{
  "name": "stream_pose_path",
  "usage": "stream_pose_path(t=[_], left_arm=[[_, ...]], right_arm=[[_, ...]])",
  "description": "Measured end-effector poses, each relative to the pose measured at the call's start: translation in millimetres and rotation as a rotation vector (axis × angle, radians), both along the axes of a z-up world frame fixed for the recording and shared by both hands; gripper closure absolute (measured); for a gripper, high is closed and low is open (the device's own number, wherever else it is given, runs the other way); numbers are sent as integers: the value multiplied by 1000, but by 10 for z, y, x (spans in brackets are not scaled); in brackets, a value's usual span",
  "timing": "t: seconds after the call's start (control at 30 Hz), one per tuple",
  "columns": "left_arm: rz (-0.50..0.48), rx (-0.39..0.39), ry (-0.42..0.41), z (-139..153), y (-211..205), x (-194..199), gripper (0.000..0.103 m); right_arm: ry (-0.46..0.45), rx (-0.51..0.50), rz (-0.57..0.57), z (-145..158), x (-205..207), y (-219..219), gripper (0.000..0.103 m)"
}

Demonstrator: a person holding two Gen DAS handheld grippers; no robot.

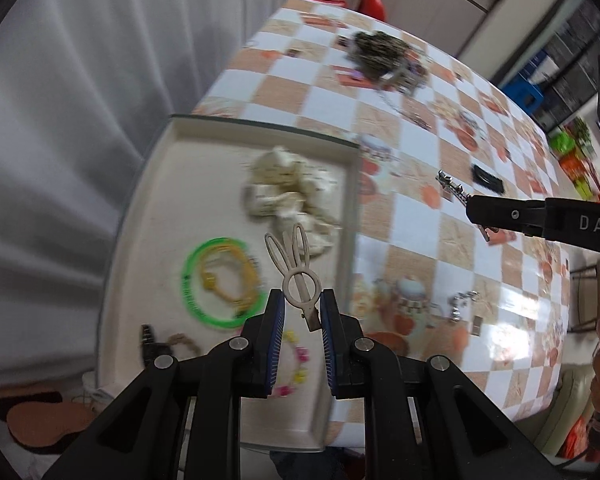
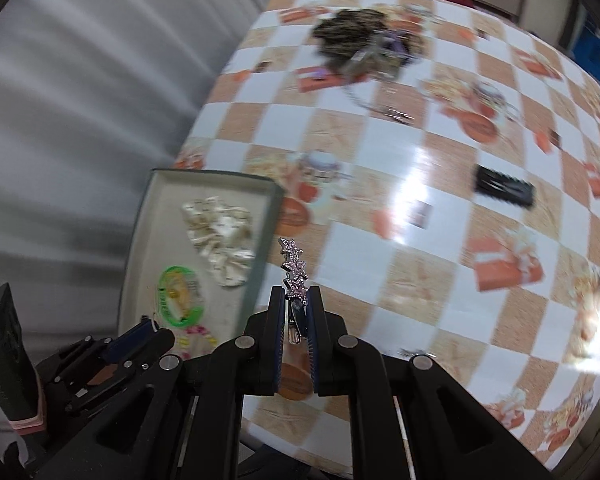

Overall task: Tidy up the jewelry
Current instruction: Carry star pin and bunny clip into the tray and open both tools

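Observation:
My left gripper [image 1: 302, 304] is shut on a beige rabbit-ear hair clip [image 1: 298, 270] and holds it above the cream tray [image 1: 160, 184]. The tray holds a cream scrunchie [image 1: 290, 192], a green bangle [image 1: 216, 282] with a yellow band inside, and a bead bracelet [image 1: 296, 356]. My right gripper [image 2: 296, 300] is shut on a silver star hair clip [image 2: 295, 268], held above the table just right of the tray [image 2: 256, 272]. In the left wrist view the right gripper [image 1: 474, 210] comes in from the right with the star clip [image 1: 452, 188].
A dark pile of tangled jewelry [image 2: 364, 40] lies at the far side of the checkered table [image 2: 440, 216]. A black hair clip [image 2: 504, 190] lies to the right. A chain [image 1: 404, 110] trails from the pile. A small silver piece [image 1: 462, 304] lies near the front.

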State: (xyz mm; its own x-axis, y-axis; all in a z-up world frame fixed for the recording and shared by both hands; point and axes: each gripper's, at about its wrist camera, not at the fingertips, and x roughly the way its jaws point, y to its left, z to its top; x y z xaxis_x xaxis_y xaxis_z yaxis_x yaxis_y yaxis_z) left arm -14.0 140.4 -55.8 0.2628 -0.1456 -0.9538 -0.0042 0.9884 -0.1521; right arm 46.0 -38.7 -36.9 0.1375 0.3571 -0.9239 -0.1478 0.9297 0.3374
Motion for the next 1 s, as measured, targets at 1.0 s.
stream_pose_path(t=[1.0], left_arm=[[173, 65, -7, -443, 908, 305, 80]], right_arm=[[20, 16, 239, -340, 472, 1682, 92]])
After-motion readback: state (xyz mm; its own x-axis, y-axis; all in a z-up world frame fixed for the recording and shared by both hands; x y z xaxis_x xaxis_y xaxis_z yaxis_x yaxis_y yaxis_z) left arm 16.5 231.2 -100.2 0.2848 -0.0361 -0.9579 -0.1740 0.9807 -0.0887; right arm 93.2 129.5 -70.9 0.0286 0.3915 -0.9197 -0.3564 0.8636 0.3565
